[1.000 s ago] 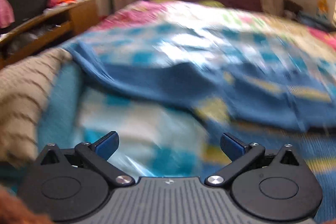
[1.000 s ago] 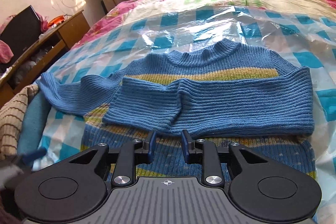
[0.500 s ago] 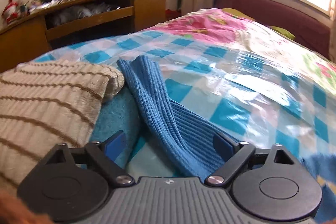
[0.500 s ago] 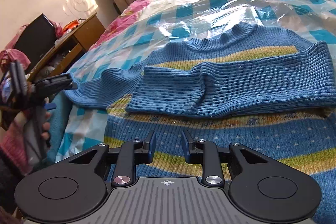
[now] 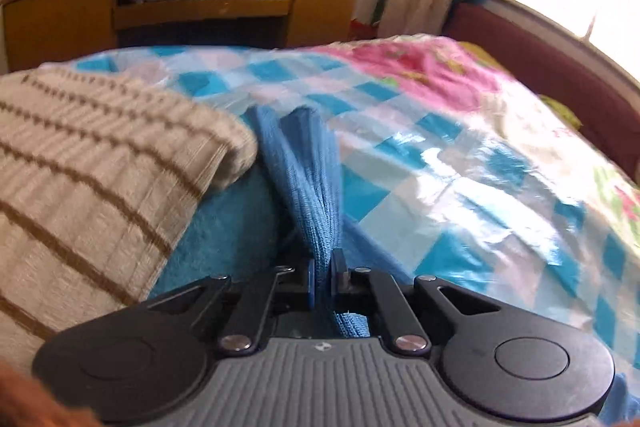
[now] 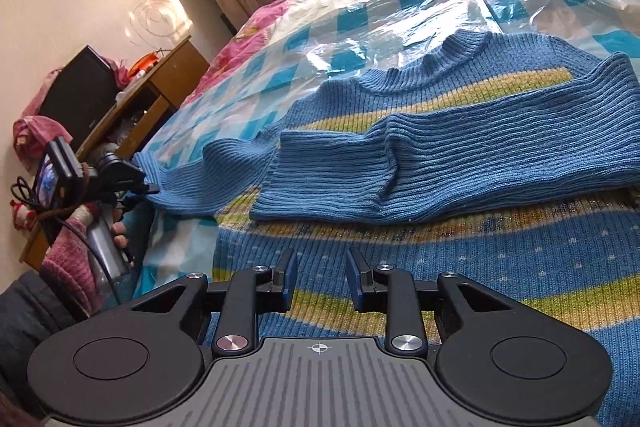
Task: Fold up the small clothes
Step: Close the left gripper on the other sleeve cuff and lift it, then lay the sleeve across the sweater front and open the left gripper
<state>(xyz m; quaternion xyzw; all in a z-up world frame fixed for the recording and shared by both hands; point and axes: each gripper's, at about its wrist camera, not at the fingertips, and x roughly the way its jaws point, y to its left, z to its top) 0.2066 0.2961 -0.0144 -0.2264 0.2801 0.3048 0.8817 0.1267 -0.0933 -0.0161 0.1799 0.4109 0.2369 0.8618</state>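
A small blue ribbed sweater [image 6: 460, 235] with yellow-green stripes lies flat on the plastic-covered bed. One sleeve [image 6: 460, 163] is folded across the chest. The other sleeve [image 6: 188, 183] stretches out to the left. My left gripper [image 5: 322, 277] is shut on that sleeve's cuff [image 5: 308, 179], which bunches up between the pads; it also shows in the right wrist view [image 6: 148, 187] at the sleeve's end. My right gripper [image 6: 320, 281] is partly open and empty, just above the sweater's lower body.
A cream sweater with brown stripes [image 5: 88, 171] lies on a teal garment [image 5: 224, 227] at the bed's left edge. A wooden desk [image 5: 180, 11] stands beyond the bed. The checked bedspread under clear plastic [image 5: 460, 187] extends right.
My left gripper has closed on the outstretched sleeve cuff; it was open around it half a second ago. My right gripper has moved lower and closer over the sweater body, jaws slightly wider.
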